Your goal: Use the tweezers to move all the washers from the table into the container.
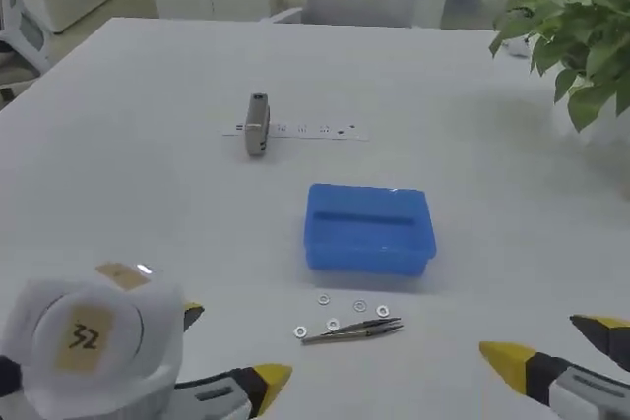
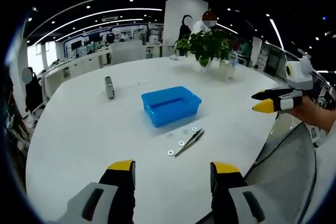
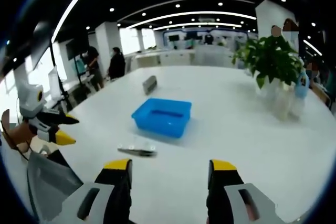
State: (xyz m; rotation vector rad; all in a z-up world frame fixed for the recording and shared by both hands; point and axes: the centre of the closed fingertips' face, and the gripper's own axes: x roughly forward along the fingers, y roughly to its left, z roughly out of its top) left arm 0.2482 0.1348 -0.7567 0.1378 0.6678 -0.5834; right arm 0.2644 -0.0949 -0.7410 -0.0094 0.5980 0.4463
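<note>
- The left gripper (image 1: 231, 345) sits at the lower left of the head view. Its yellow-tipped jaws are spread apart, with nothing between them.
- The right gripper (image 1: 547, 338) comes in at the lower right of the head view. Its jaws are also parted and hold nothing.
- Both grippers are above the white table (image 1: 128, 174) and clear of everything lying on it.
- The tweezers (image 1: 352, 330) lie flat on the table at lower centre of the head view, between the two grippers and untouched.
- Five washers (image 1: 333, 325) are scattered on the table just beside the tweezers, between them and the container. The ones nearest the tweezers may touch them, but I cannot tell.
- The blue container (image 1: 369, 228) stands in the middle of the frame, just above the washers. No washers can be made out inside it.
- A small grey metal block (image 1: 257, 125) stands up and to the left of the container, on a white printed strip (image 1: 315, 130).
- A leafy green plant (image 1: 581, 36) fills the upper right corner of the head view.
</note>
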